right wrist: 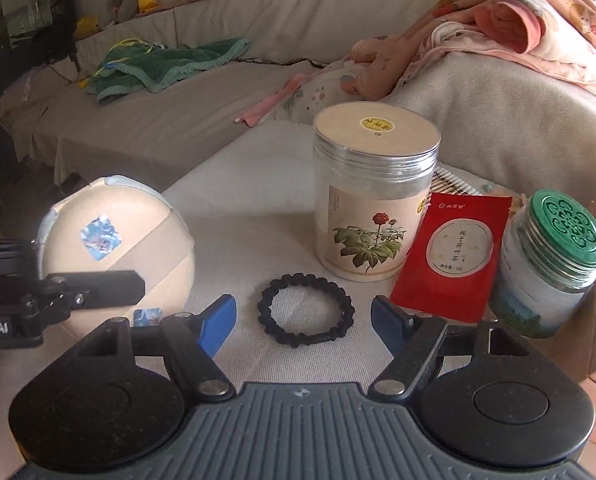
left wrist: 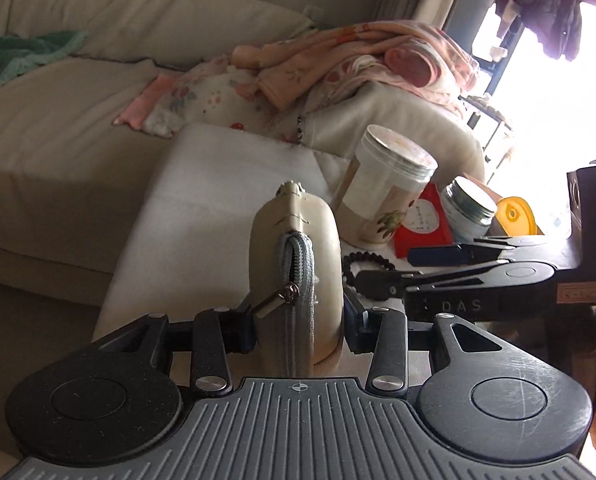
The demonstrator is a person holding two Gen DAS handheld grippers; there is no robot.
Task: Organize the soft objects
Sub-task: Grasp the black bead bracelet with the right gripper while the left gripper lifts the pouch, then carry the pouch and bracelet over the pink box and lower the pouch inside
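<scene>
Left gripper (left wrist: pixel 298 320) pinching round beige zip pouch (left wrist: pixel 295 264) on edge over white cushion (left wrist: pixel 217 184); right gripper (right wrist: pixel 302 320) spread, empty.
Risk: tall jar (right wrist: pixel 372 196) tips if the right gripper pushes far; pouch may slip from its narrow pinch. Black bead bracelet (right wrist: pixel 306 310) lies between the spread right jaws, untouched.

Pouch (left wrist: pixel 295 264) bottom hidden behind left claw (left wrist: pixel 298 320) body. Beaded bracelet (left wrist: pixel 360 266) mostly covered by pouch and right claw (left wrist: pixel 438 258) in left wrist view. Red packet (right wrist: pixel 452 256) lower corner hidden by claw finger. Green-lidded jar (right wrist: pixel 550 268) base cut off (label too blurry to read). Yellow item (left wrist: pixel 516 216) partly hidden, unidentifiable.
</scene>
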